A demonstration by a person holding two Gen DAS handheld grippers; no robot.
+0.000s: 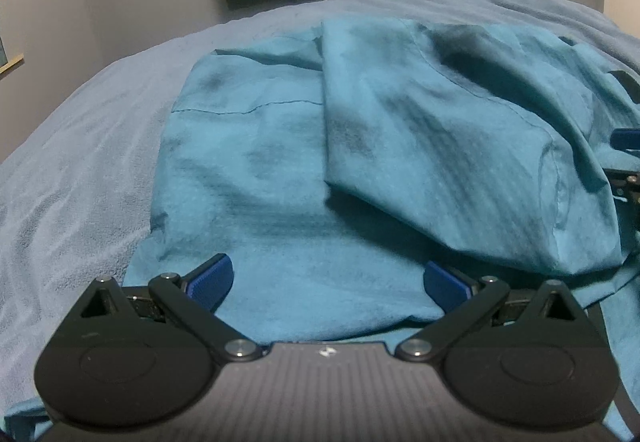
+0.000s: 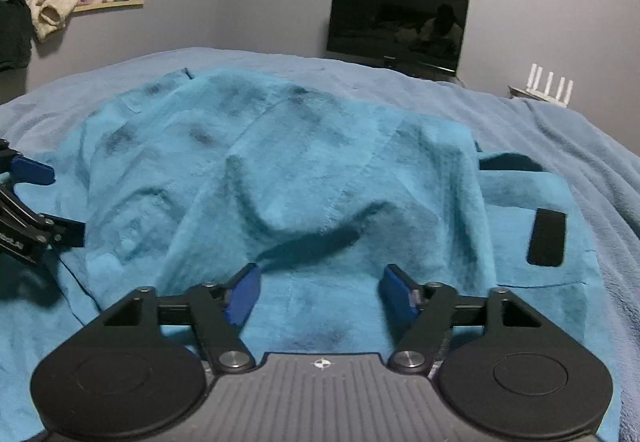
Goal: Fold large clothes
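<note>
A large teal garment (image 1: 280, 170) lies partly folded on a bed, with one flap (image 1: 440, 146) folded over its right part; it also shows in the right wrist view (image 2: 280, 170). My left gripper (image 1: 328, 282) is open, low over the garment's near edge, with cloth between the blue fingertips (image 1: 212, 278) but not pinched. My right gripper (image 2: 320, 290) is open over the near edge too, holding nothing. The left gripper shows at the left edge of the right wrist view (image 2: 28, 202); the right gripper shows at the right edge of the left wrist view (image 1: 628, 162).
The bed is covered by a light blue blanket (image 1: 80, 162). A dark monitor (image 2: 396, 26) and a white router (image 2: 548, 82) stand beyond the bed by the grey wall. A shelf with clothes (image 2: 56, 10) and a curtain are at the far left.
</note>
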